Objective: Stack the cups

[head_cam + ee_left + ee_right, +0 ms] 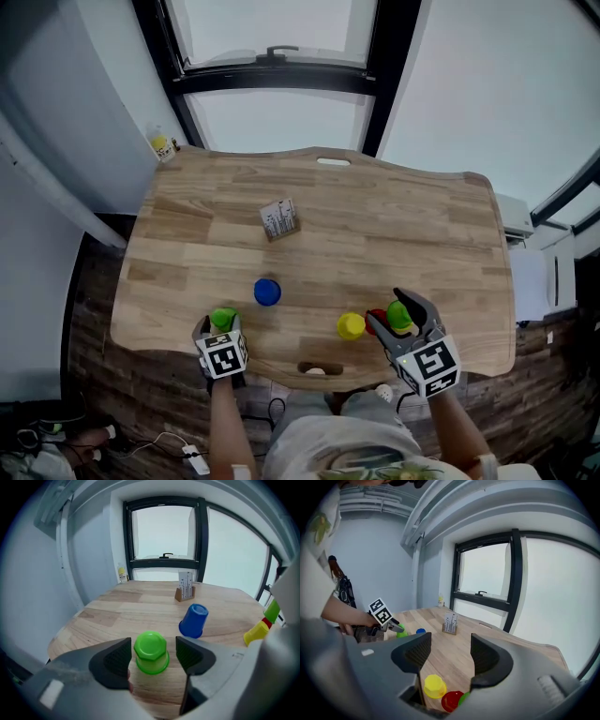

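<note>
The left tool (153, 645) stands open around an upturned green cup (150, 659) near the bench's (394, 234) front edge, its pads clear of the cup on both sides. An upturned blue cup (267, 292) sits at the green cup's one o'clock. The right tool (450, 641) is open and empty. Beneath it lie a yellow cup (352, 325), a red cup (376, 319) and a second green cup (399, 315), apparently touching. At the bench's twelve o'clock is a card stand (279, 219), its print too small to read.
</note>
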Available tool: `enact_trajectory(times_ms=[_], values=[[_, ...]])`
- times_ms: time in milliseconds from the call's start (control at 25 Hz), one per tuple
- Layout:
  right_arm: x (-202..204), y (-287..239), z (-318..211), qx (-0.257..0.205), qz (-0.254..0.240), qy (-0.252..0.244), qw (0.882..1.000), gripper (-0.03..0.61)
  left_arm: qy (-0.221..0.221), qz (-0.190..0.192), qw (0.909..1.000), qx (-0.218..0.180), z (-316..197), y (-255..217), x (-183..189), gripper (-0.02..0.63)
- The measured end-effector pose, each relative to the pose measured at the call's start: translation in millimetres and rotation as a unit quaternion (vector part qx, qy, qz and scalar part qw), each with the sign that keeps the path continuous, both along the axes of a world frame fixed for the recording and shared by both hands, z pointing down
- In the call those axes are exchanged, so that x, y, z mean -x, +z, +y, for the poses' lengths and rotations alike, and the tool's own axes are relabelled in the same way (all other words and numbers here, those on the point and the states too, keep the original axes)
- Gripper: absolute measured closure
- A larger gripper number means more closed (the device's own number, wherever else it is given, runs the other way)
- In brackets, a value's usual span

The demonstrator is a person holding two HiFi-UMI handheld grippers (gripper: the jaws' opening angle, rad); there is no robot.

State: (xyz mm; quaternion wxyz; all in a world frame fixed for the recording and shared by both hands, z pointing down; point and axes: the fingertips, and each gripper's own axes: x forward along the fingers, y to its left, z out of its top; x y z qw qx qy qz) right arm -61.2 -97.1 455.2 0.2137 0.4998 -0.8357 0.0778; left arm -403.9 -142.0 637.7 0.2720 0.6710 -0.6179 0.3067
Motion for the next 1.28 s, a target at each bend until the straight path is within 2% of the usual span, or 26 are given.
enact_trajectory(times_ms=[160, 280, 480, 760, 1040, 1280], values=[[37.7, 2.3, -9.1, 0.001, 0.001, -0.025, 1.0, 0.311, 0.027, -0.001, 0.9996, 0.007, -0.7, 8.7, -0.7, 0.302], [67.2, 5.8, -16.6, 0.002, 0.002, -0.049, 0.999, 0.311, 0.041, -0.004, 0.9991, 0.013, 2.8, 16.9, -1.3, 0.374], [116.9, 18.7, -29.3, 0.013, 0.003, -0.093, 0.996, 0.311, 0.065, -0.005, 0.9979, 0.002, 3.7, 12.3, -5.1, 0.377], [177.8, 56.7, -50.1, 0.049, 0.01, -0.144, 0.988, 0.311, 0.054, 0.002, 0.9985, 0.003, 8.7, 17.2, -2.1, 0.377], [202.7, 117.4, -71.3, 0.114, 0.036, -0.146, 0.982, 0.295, 0.045, 0.01, 0.9989, 0.001, 9.5, 17.3, -1.0, 0.377], [223.8, 145.1, -85.8, 0.142, 0.049, -0.151, 0.977, 0.287, 0.044, 0.016, 0.9989, -0.001, 8.7, 16.8, -0.2, 0.377]])
